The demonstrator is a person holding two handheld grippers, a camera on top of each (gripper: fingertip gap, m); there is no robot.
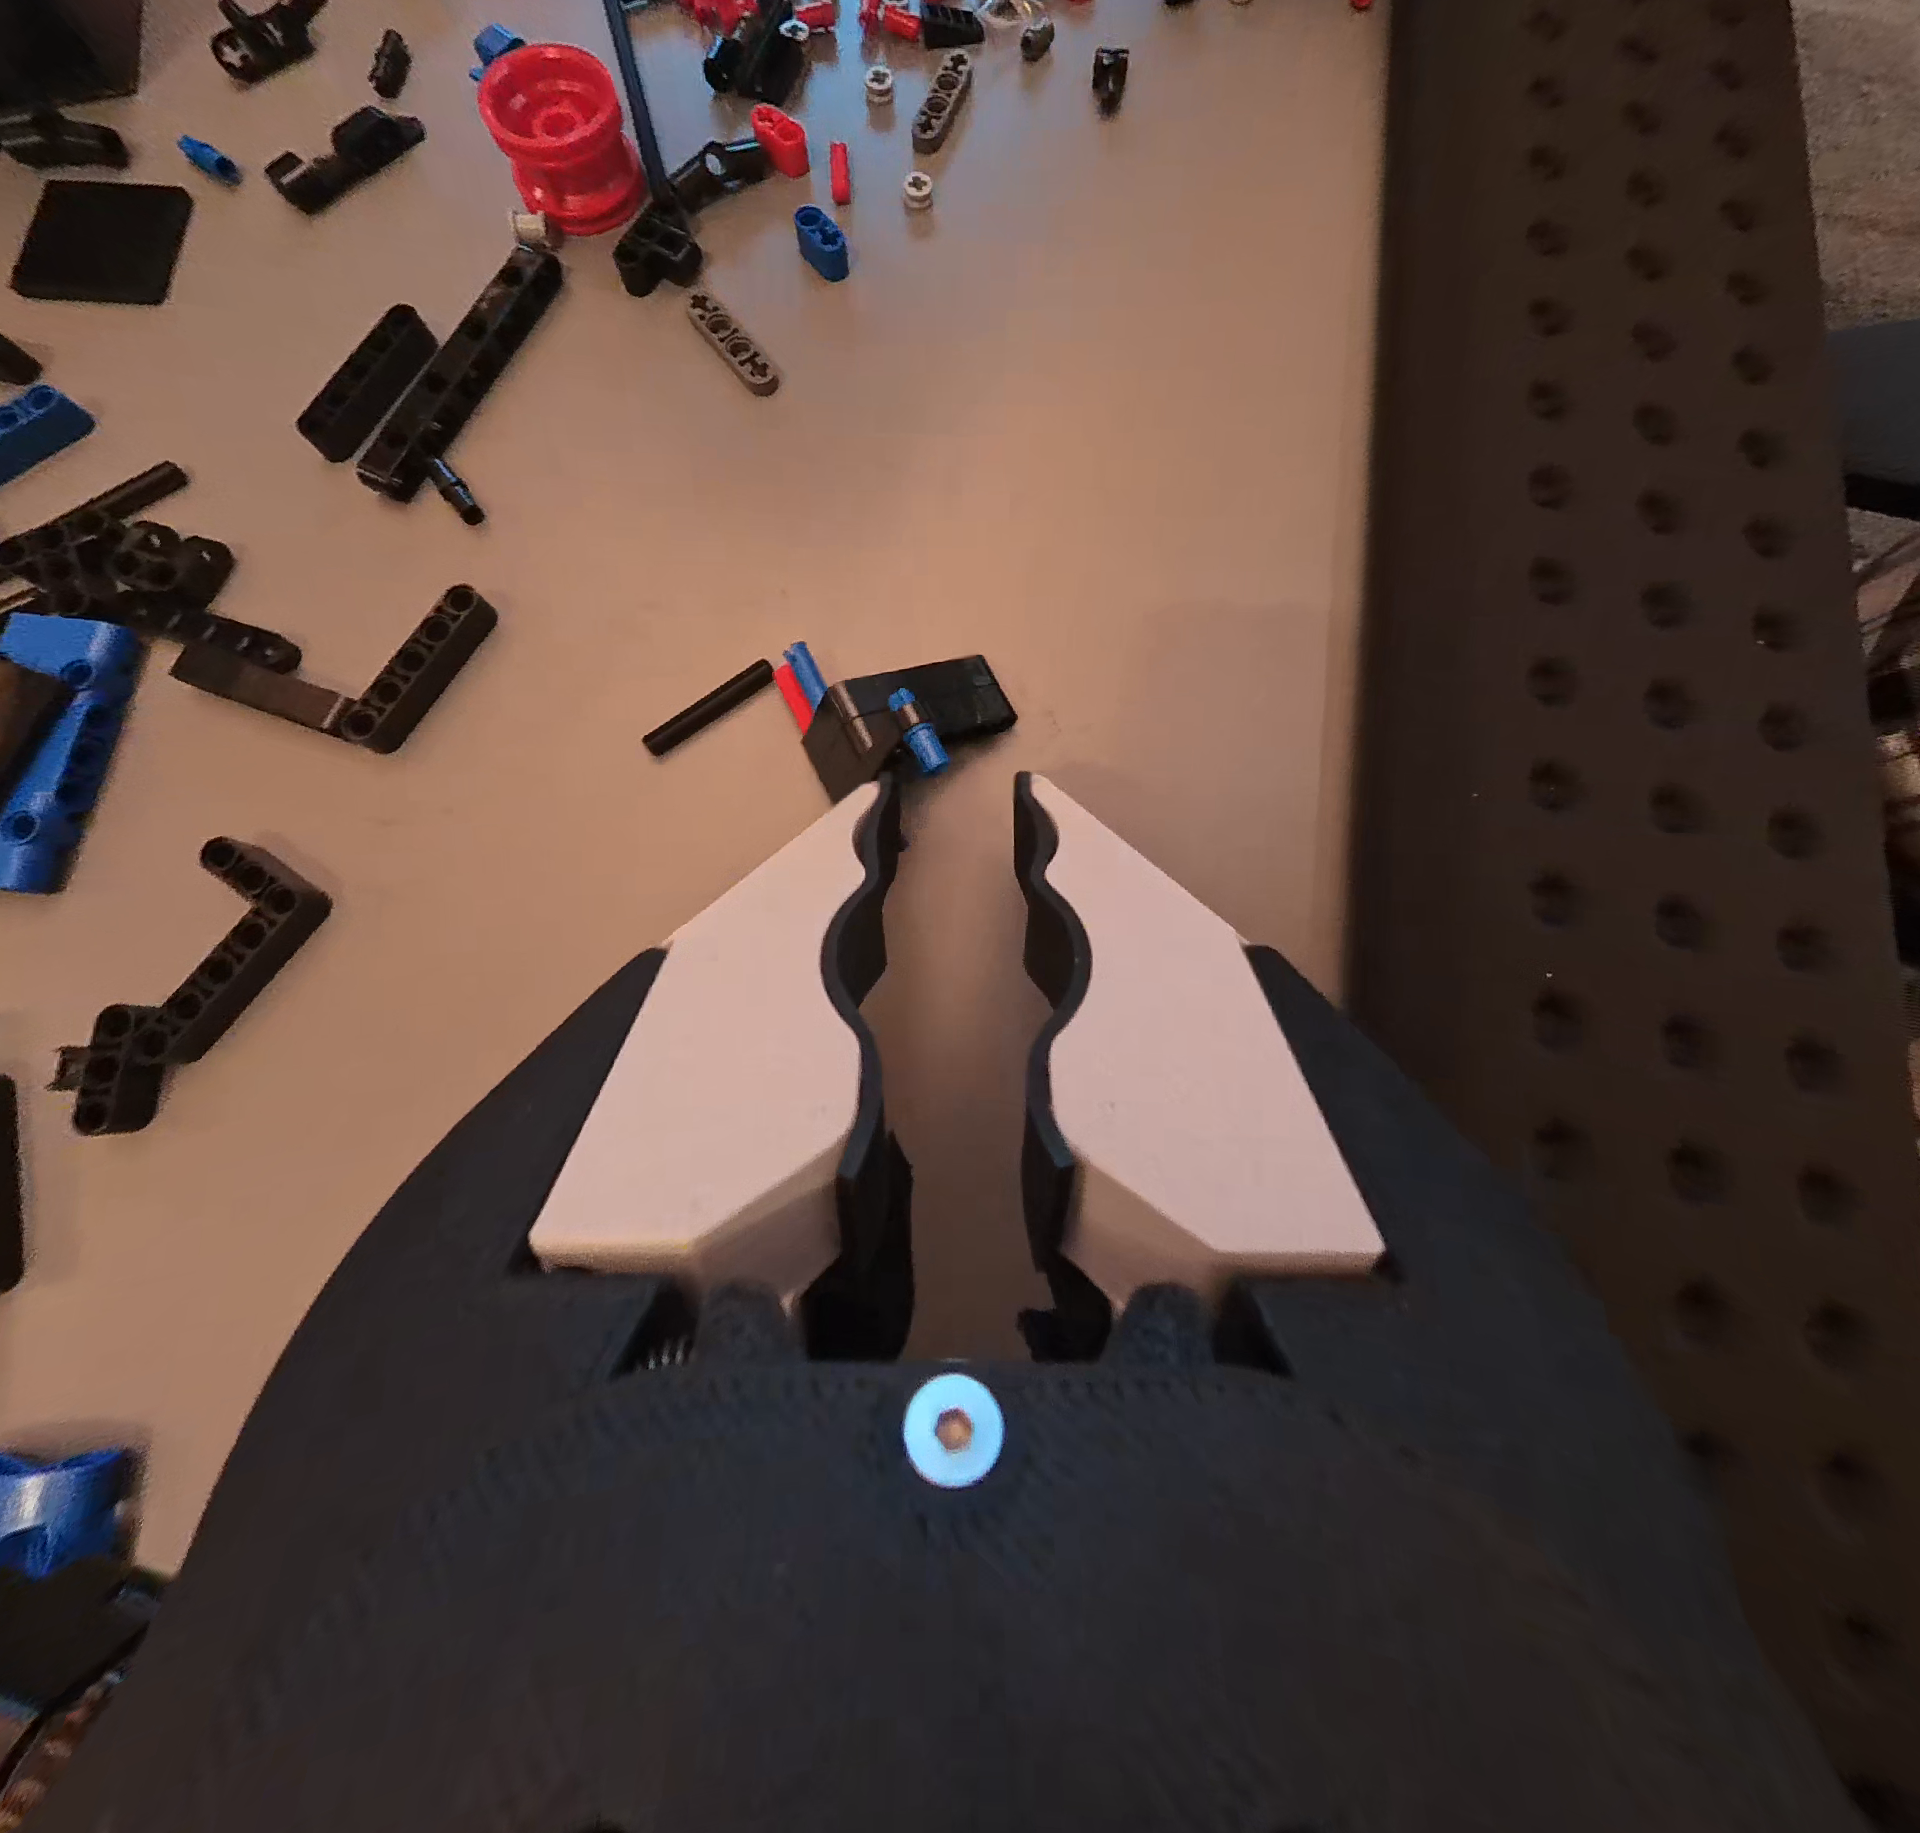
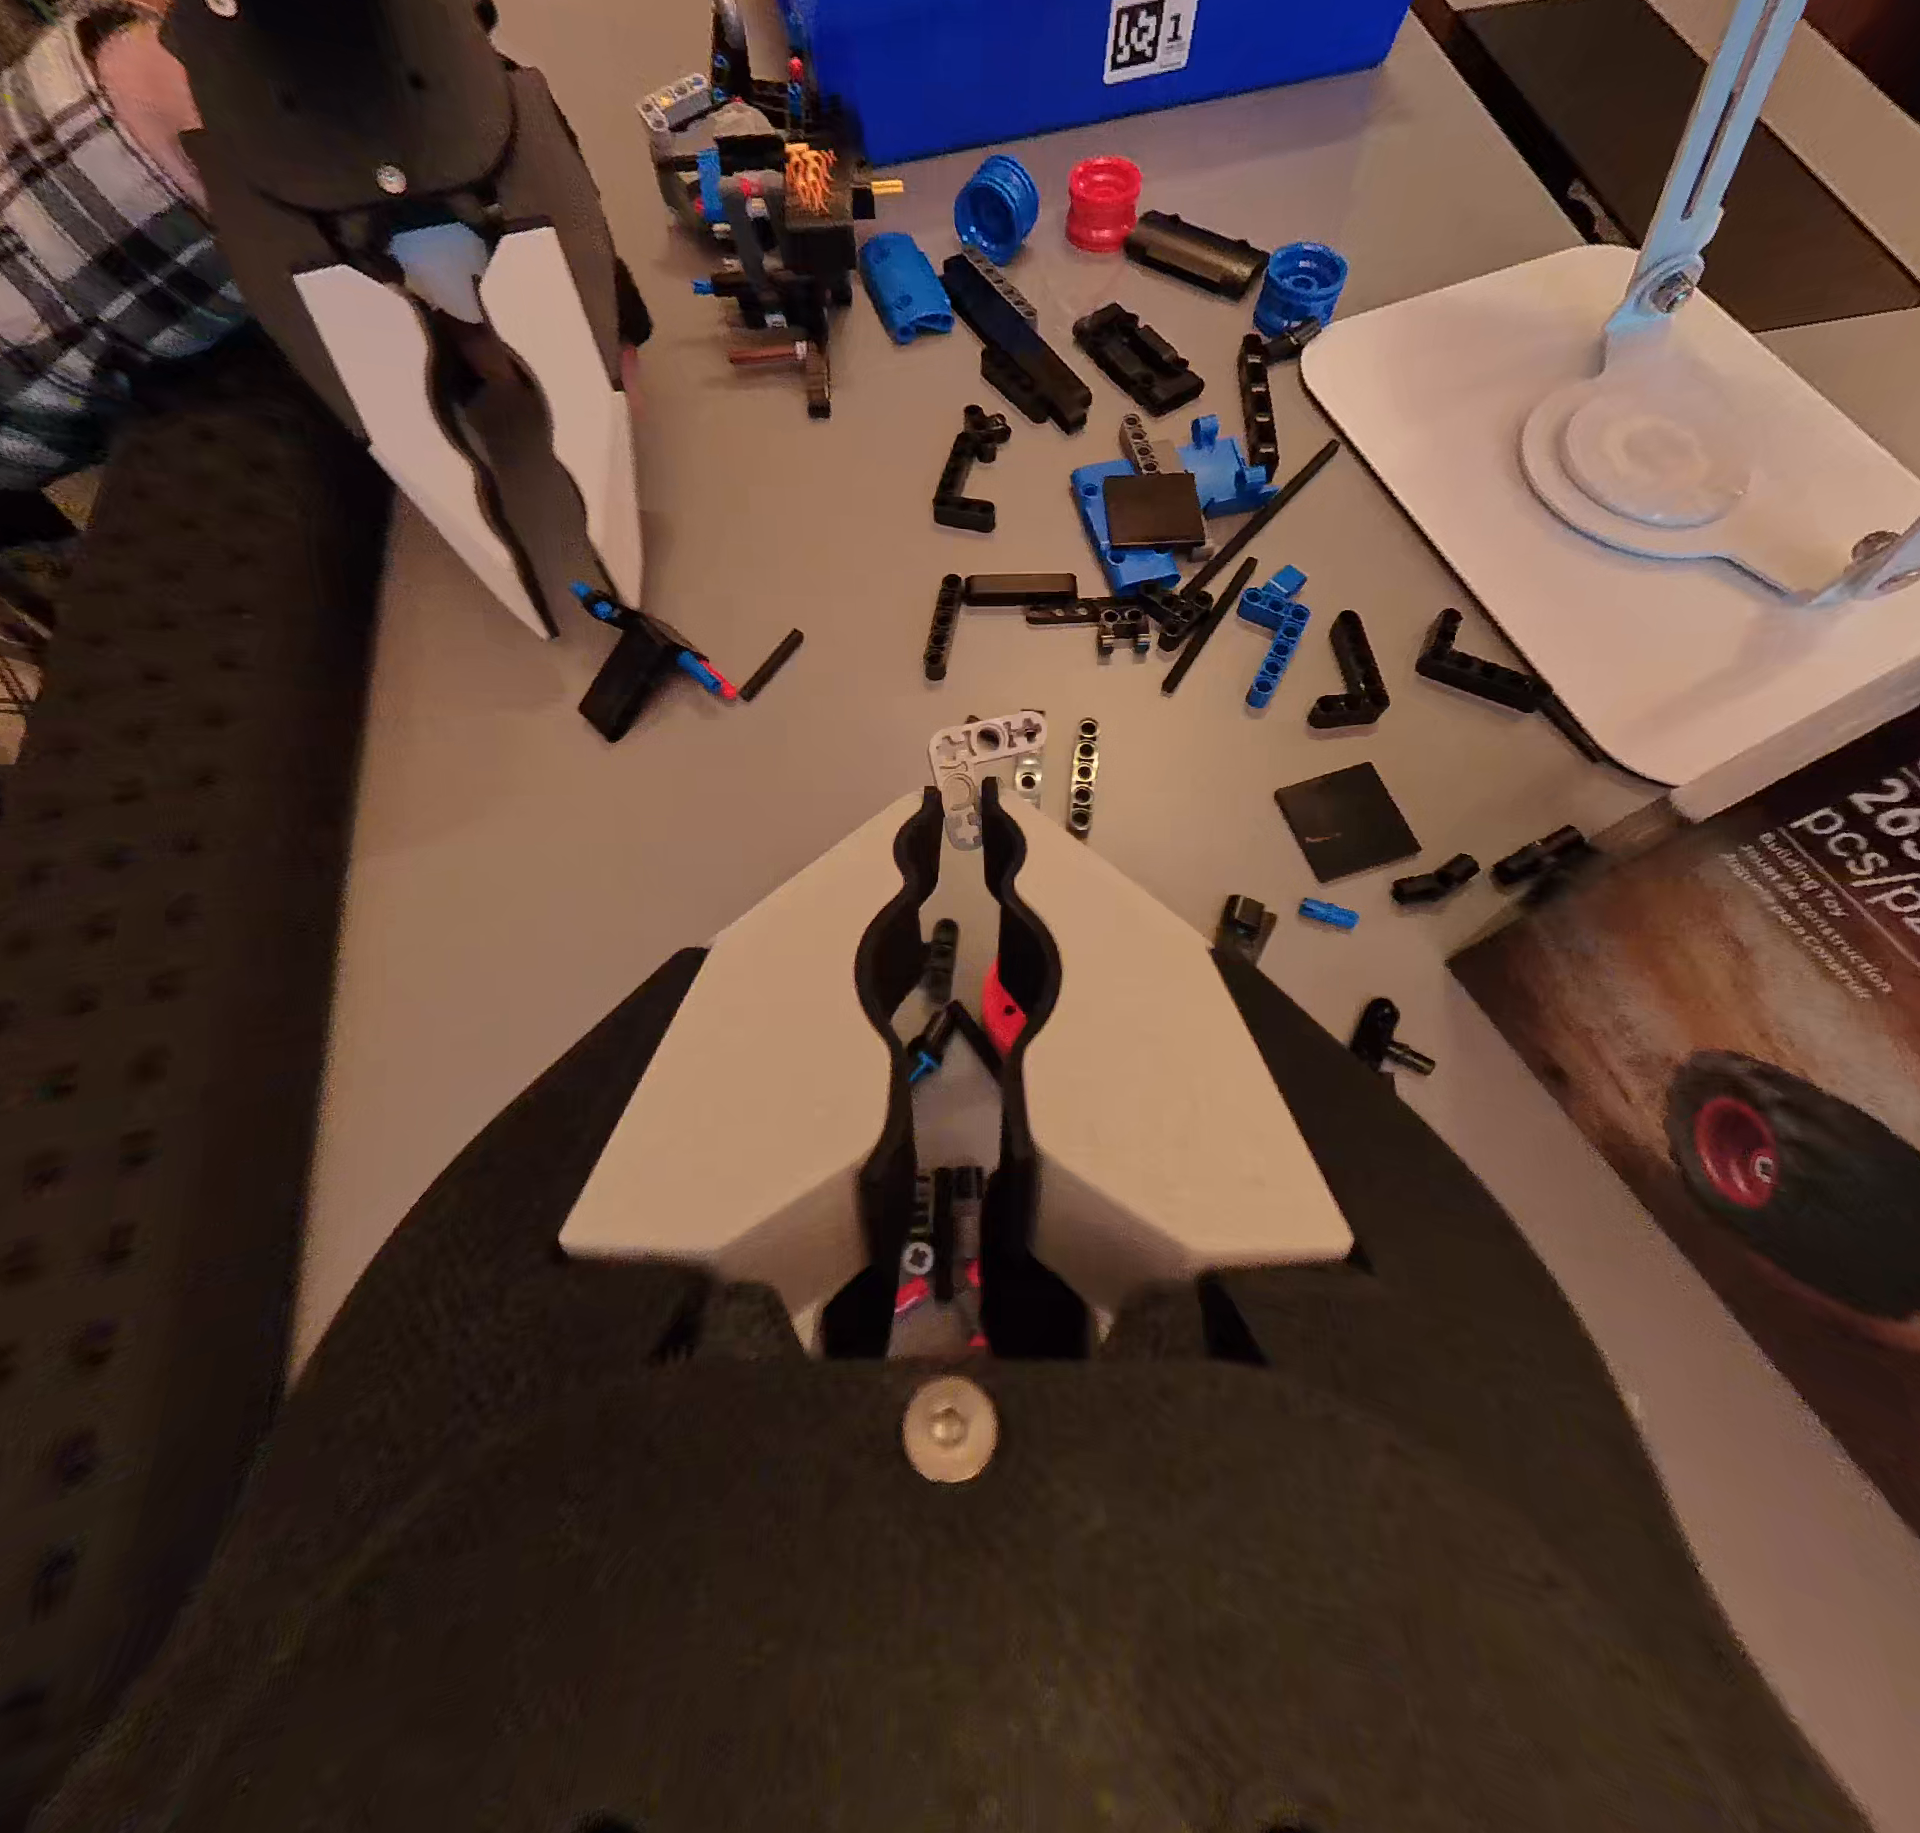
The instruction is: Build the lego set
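At the centre of the right wrist view, the right gripper (image 2: 958, 796) pinches a light grey angled lego piece (image 2: 982, 753) at its fingertips. In the left wrist view, the left gripper (image 1: 951, 781) is parted and empty, its tips just short of a small black assembly (image 1: 914, 708) with blue and red pins. Loose pieces cover the table (image 1: 1091, 453) beyond, a red wheel hub (image 1: 561, 136) in the upper left.

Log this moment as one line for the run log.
left gripper: open, by black subassembly | right gripper: shut on grey L-plate | parts loose on table
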